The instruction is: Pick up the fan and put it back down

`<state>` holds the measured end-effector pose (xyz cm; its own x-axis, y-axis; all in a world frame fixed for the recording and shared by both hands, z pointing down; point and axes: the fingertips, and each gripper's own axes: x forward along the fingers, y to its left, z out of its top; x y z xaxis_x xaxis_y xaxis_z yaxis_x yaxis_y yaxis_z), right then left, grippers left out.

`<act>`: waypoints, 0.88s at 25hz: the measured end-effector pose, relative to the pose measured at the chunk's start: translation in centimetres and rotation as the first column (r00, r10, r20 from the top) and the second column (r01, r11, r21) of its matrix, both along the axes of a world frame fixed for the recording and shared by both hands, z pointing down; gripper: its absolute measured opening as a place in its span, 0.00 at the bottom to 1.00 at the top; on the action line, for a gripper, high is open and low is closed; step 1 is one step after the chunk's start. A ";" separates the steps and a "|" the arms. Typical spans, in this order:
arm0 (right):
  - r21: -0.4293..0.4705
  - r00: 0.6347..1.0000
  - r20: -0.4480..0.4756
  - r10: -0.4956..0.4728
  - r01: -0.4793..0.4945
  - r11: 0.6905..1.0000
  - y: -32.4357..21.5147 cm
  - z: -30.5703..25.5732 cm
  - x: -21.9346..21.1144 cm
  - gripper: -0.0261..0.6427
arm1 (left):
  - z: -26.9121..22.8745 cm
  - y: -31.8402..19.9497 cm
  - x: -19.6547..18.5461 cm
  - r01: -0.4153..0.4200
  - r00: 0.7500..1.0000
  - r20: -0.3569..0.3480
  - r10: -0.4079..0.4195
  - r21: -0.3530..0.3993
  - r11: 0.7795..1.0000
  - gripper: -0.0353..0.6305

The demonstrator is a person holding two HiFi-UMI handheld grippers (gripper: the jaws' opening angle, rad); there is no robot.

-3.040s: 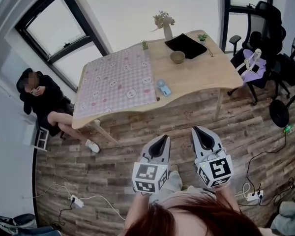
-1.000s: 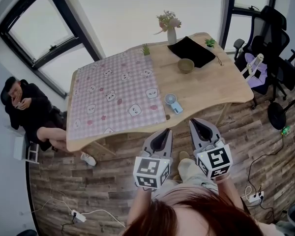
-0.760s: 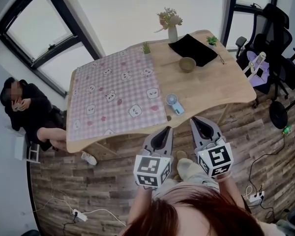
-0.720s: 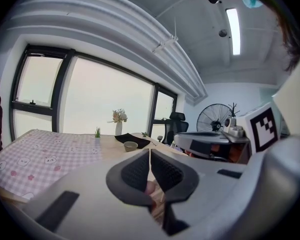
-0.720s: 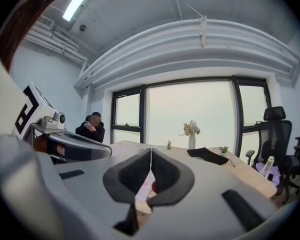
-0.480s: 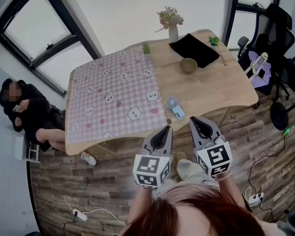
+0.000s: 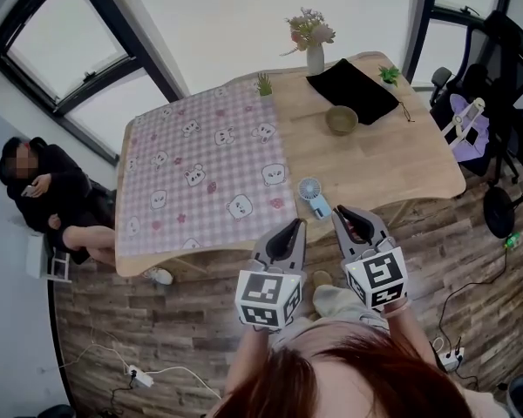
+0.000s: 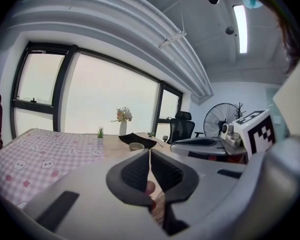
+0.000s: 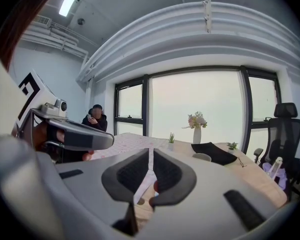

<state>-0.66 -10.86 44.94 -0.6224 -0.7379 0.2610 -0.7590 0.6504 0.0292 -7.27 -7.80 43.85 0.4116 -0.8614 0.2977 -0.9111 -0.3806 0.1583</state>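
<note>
A small light-blue handheld fan [image 7: 312,195] stands on the bare wood of the table [image 7: 392,168], near its front edge and just right of the pink bear-print cloth [image 7: 205,172]. In the head view both grippers hover side by side at that front edge. My left gripper [image 7: 293,227] is below and left of the fan, its pads together and empty in the left gripper view [image 8: 150,152]. My right gripper [image 7: 348,215] is just right of the fan and below it. Its jaws have just been opening to a narrow slit [image 9: 151,153], with nothing between them.
At the table's far end are a vase of flowers [image 7: 315,43], a black mat [image 7: 353,90], a bowl [image 7: 341,120] and two small plants [image 7: 263,84]. Black office chairs [image 7: 497,59] stand at the right. A person sits at the left [image 7: 44,190]. Cables and a power strip [image 7: 136,375] lie on the floor.
Both grippers have moved forward to the table's front edge, so the fan now lies just beyond their tips. The fan has not moved on the table.
</note>
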 end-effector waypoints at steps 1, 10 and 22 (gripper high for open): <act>-0.004 1.000 -0.004 -0.003 0.003 1.000 -0.4 0.2 -0.1 0.08 | 0.0 -0.3 0.0 0.001 1.000 0.001 -0.001 -0.001 1.000 0.07; -0.035 0.998 -0.052 -0.034 0.032 0.999 -3.0 2.4 -0.9 0.11 | 0.3 -2.5 -0.3 0.014 1.000 0.009 -0.014 -0.013 1.000 0.07; -0.109 0.992 -0.101 -0.071 0.060 0.992 -5.6 6.0 -1.3 0.17 | 1.0 -5.1 -0.3 0.024 1.000 0.008 -0.024 -0.030 0.999 0.07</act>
